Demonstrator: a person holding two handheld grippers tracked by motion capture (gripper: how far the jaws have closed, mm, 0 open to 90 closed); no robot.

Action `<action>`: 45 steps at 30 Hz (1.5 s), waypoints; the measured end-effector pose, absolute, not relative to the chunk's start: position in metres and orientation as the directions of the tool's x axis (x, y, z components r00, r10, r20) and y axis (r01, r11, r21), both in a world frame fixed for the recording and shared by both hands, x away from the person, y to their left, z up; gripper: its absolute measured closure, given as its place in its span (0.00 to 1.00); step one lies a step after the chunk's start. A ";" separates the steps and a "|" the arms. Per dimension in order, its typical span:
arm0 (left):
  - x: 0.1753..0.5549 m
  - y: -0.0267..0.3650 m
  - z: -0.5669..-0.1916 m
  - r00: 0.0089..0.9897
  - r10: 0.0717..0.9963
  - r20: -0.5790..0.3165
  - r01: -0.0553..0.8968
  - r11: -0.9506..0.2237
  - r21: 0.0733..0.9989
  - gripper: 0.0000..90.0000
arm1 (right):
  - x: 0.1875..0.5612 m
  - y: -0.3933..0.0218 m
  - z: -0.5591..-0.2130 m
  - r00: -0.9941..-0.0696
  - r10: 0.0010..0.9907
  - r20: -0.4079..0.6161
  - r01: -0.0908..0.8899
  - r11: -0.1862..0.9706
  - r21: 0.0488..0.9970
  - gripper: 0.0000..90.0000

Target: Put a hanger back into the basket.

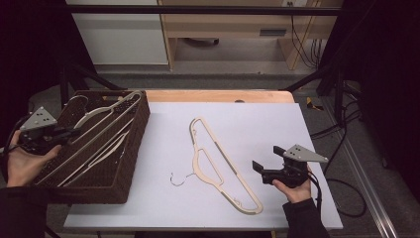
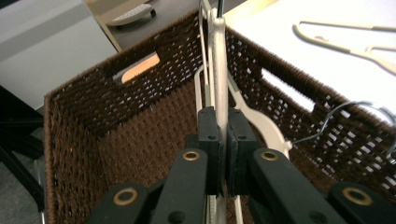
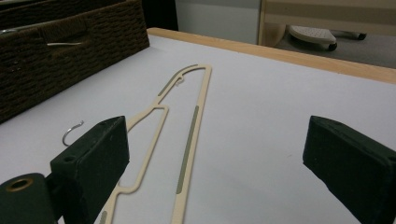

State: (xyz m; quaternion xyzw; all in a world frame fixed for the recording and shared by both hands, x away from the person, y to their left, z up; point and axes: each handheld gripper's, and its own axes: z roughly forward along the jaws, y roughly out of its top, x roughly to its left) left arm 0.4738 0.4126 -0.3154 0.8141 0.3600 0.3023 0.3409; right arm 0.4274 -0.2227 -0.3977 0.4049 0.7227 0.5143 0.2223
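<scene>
A cream hanger (image 1: 218,161) with a thin wire hook lies flat on the white table top (image 1: 267,119); it also shows in the right gripper view as the cream hanger (image 3: 187,135). My right gripper (image 1: 267,161) is open just right of it, nothing between its jaws. A dark woven basket (image 1: 136,144) at the left holds several cream hangers. My left gripper (image 1: 74,132) is over the basket, shut on one of those hangers (image 2: 218,70), which runs on edge between the jaws toward the far wall of the basket (image 2: 93,102).
A wooden table edge (image 1: 218,95) runs along the back. Behind it stand a wooden cabinet (image 1: 233,25) and cables (image 1: 307,44). More cables (image 1: 346,124) hang at the right. The basket takes the table's left side.
</scene>
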 end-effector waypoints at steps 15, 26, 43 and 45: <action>0.489 0.416 -0.369 0.520 0.819 0.242 0.496 -0.520 0.696 0.96 | 0.428 -0.222 -0.398 -0.575 0.812 0.095 0.357 0.145 0.923 0.08; 0.487 0.410 -0.372 0.550 0.814 0.189 0.546 -0.521 0.656 0.88 | 0.427 -0.220 -0.398 -0.581 0.808 0.094 0.355 0.148 0.923 0.08; 0.464 0.408 -0.354 0.498 0.858 0.129 0.517 -0.413 0.750 0.71 | 0.426 -0.218 -0.397 -0.588 0.803 0.094 0.351 0.149 0.924 0.08; 0.460 0.404 -0.349 0.495 0.860 0.125 0.489 -0.394 0.778 0.68 | 0.426 -0.217 -0.397 -0.589 0.802 0.097 0.351 0.147 0.925 0.09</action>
